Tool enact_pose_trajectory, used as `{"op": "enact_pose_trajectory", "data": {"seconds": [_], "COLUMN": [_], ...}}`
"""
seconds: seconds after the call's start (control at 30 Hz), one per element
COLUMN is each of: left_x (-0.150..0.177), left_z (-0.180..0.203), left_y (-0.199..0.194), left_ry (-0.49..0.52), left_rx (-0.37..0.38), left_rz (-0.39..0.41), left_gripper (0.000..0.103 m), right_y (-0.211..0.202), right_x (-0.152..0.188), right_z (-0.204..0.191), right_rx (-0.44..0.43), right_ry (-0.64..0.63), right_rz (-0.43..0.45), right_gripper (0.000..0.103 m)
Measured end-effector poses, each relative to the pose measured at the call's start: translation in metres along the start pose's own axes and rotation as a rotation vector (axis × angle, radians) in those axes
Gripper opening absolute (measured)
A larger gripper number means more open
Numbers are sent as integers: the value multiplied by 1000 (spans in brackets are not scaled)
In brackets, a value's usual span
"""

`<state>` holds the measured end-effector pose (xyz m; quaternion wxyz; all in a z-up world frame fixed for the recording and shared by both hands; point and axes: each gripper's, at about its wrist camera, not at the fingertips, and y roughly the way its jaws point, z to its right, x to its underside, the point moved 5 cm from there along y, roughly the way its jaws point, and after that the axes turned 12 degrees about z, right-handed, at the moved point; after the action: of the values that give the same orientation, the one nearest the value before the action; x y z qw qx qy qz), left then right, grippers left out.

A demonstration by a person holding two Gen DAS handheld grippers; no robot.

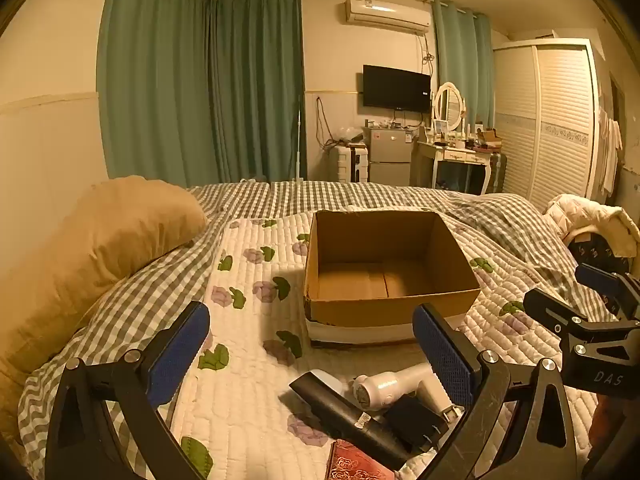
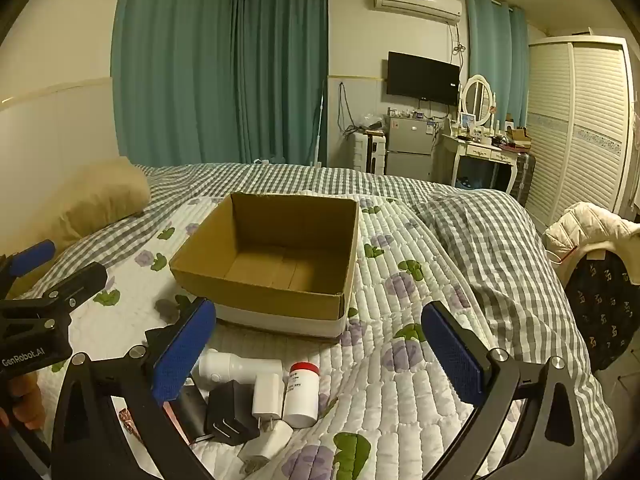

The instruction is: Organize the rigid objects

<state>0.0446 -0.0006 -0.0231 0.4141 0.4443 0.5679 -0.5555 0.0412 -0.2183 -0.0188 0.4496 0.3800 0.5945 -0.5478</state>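
Bedroom setting: work surface is a bed with a flowered quilt (image 2: 400, 264) laid over a checked cover, and green curtains are hanging behind.

Left gripper (image 1: 312, 356) is hovering low with its blue pads wide apart, gripping nothing. Right gripper (image 2: 320, 356) is likewise hovering with its pads spread apart and nothing between them.

Landmark: cardboard box (image 2: 276, 256), sitting open on the quilt and showing a bare floor. All loose items are lying in a pile in front of the box, on the near side, between the box and the grippers:
- white hair dryer (image 2: 240, 366), closest to the box front;
- white bottle with a red cap (image 2: 302, 394), just right of the dryer;
- white charger (image 2: 267, 398) and black charger (image 2: 230, 414), touching each other, nearer than the dryer;
- long black object (image 1: 348, 416), left part of the pile; its identity is unclear;
- red patterned item (image 1: 352, 466), nearest edge, mostly cut off.

Judgement: sorting is standing at its start, since nothing is resting in the box yet. Step in hand is picking a first item. Next move is calling for lowering one gripper over a single piece, probably the bottle, as it is lying at the pile's edge, then closing across its narrow width and carrying it forward over the box's near wall. Crowding is making the chargers harder to take cleanly.
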Motion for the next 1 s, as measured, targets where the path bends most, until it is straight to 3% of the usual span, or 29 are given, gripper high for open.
{"op": "enact_pose_trajectory", "data": {"seconds": [1.0], "left_x": [2], "left_z": [-5], "left_y": [1], "left_ry": [-21], "left_rx": [-1], "left_rz": [3], "left_gripper": [103], "right_y": [2], "right_x": [6], "right_z": [-4], "right_rx": [-2], "right_ry": [2], "right_rz": [-17], "right_gripper": [103]}}
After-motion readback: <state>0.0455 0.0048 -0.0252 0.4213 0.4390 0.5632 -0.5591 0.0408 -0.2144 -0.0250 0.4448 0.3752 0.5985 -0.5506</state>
